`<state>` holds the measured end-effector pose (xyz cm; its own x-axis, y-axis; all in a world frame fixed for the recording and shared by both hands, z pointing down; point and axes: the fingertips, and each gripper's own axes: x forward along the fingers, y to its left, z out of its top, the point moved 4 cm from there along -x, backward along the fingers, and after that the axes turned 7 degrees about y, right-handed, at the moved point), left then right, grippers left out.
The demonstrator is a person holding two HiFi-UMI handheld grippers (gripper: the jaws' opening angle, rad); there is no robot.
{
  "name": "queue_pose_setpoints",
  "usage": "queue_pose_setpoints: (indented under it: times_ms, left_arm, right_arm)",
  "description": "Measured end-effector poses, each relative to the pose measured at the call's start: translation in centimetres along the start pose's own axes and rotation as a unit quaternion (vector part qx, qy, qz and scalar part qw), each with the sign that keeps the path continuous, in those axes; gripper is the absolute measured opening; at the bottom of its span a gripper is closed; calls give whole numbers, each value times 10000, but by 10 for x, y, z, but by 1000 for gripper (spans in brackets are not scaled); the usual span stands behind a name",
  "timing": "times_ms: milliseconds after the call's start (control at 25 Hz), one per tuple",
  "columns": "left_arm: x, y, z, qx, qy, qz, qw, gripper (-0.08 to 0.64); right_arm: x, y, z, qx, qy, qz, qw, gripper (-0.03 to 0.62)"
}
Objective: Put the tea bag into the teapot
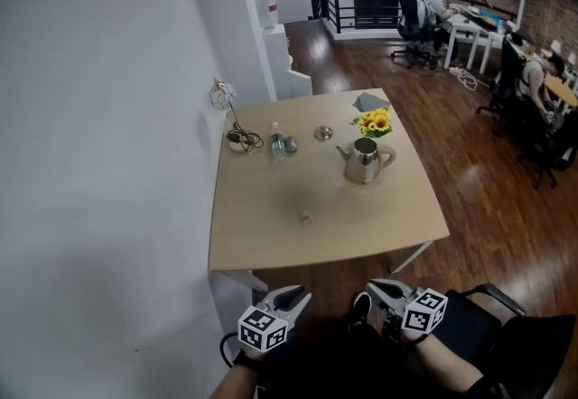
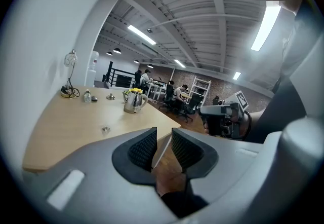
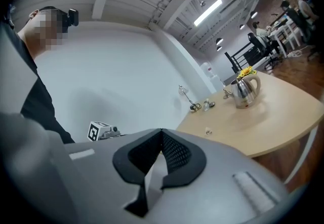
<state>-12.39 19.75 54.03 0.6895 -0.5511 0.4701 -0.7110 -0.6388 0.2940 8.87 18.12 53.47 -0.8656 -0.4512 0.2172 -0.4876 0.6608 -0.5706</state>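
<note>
At the near edge, well short of the table, both grippers hang side by side close to the person's body. The left gripper is pinched down to just a thin slit between its pads, with nothing in there. The right gripper has its pads meeting at the tips, and it's empty too. Neither one is touching anything.

The tea bag is a tiny pale thing lying by itself on the bare wood, roughly mid-table and a bit toward the near side. The teapot is shiny metal and stands upright, farther back and to the right of the tea bag, clearly apart from it, with its spout pointing left and its handle on the right. Just behind it is a little bunch of yellow flowers. To the left of the flowers there's a small round metal piece that looks like a lid.

Over on the far left of the table there's a small bottle, and next to it a coiled cable by the white wall. Way off in the far right, people are sitting at desks on a dark wood floor.
</note>
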Motion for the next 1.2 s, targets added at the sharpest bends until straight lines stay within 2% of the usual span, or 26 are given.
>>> queue_pose_setpoints:
  times_ms: [120, 480, 680, 920, 1080, 1200]
  left_arm:
    - [20, 13, 15, -41, -9, 54, 10000, 83]
    - [101, 59, 76, -31, 108, 321, 9994, 84]
    - [136, 80, 105, -174, 134, 504, 9985, 84]
    - [164, 90, 120, -261, 270, 646, 9972, 103]
    - [175, 105, 124, -172, 292, 747, 9966, 112]
    - [182, 117, 129, -215, 270, 693, 9970, 116]
  right_arm:
    - [10, -24, 17, 21, 78, 84, 9999, 8]
    - [48, -97, 88, -380, 382, 549, 9970, 8]
    - [61, -136, 115, -327, 554, 821, 9945, 8]
    - [69, -171, 136, -399, 788, 946, 9916, 8]
    - [82, -182, 144, -427, 863, 999, 9903, 8]
    - [95, -189, 152, -454, 897, 998, 9899, 8]
